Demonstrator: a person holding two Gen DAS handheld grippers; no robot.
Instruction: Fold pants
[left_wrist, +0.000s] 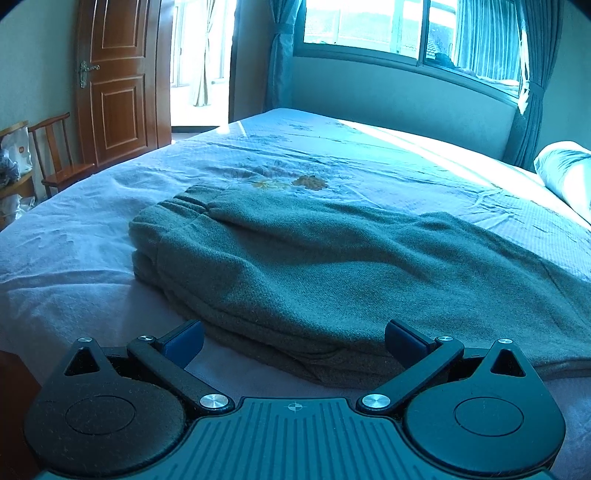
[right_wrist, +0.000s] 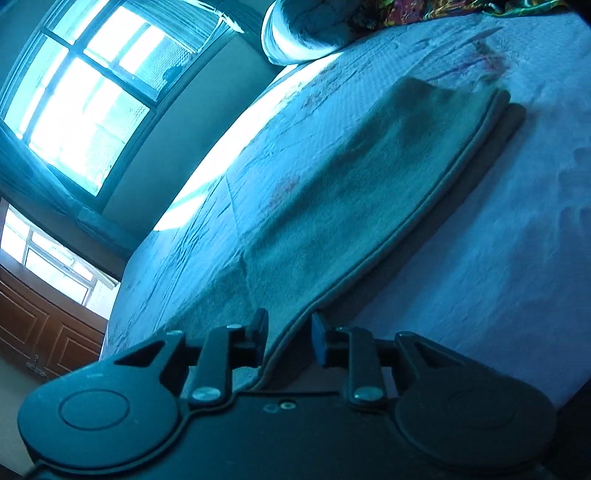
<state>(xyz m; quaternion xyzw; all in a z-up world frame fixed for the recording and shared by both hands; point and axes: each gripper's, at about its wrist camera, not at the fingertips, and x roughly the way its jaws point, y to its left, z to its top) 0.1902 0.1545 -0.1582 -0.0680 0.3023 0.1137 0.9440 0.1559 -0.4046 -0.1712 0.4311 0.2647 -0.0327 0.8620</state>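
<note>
Pants on bed, hem between parted right jaws

Tilted view along the bed. Grey-green pants spread flat on its pale sheet, reaching from the right gripper away toward a pillow at the bed's far end. Hemmed pants edge lying between the slightly parted jaws, pads not visibly pressing it. Bright window beyond the bed's far side; wooden door near its other end.
</note>
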